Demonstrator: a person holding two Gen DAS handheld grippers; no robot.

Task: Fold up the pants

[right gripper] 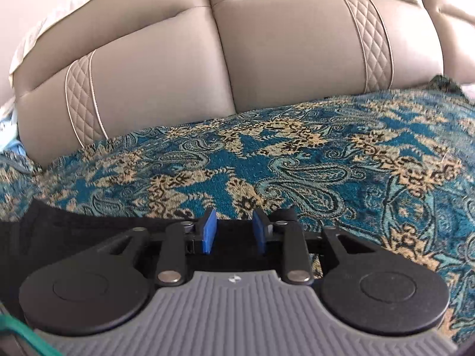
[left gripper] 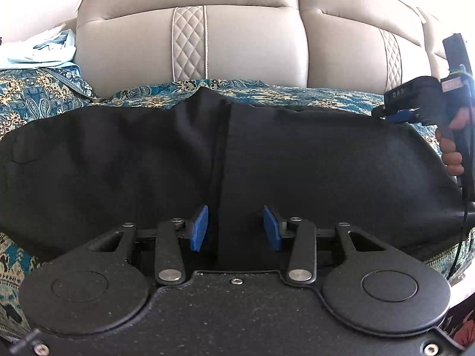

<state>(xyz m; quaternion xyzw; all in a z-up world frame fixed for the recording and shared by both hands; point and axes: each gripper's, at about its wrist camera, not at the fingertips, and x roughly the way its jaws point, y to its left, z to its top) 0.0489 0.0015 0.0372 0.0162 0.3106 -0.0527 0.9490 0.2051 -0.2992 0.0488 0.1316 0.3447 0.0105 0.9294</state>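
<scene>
Pants (left gripper: pixel 148 154): black cloth, matt, smooth weave, one raised seam. Sofa cover (right gripper: pixel 297 160): woven teal-and-gold paisley textile, coarse. Sofa back (left gripper: pixel 252 50): beige leather-look upholstery, soft sheen, quilted stitched strips. Left claw (left gripper: pixel 236 228): matt black grainy plastic, blue rubbery pads (left gripper: pixel 199 228), bright metal rivets.

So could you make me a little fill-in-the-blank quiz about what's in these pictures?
1. The pants spread on the patterned cover are ____ in colour.
2. The pads on the left gripper are ____ in colour.
3. Behind the cover rises a beige sofa backrest with ____ stitched strips.
4. The right gripper has its jaws standing ____, over the pants' edge.

Missing words: black; blue; quilted (diamond-patterned); apart
</scene>
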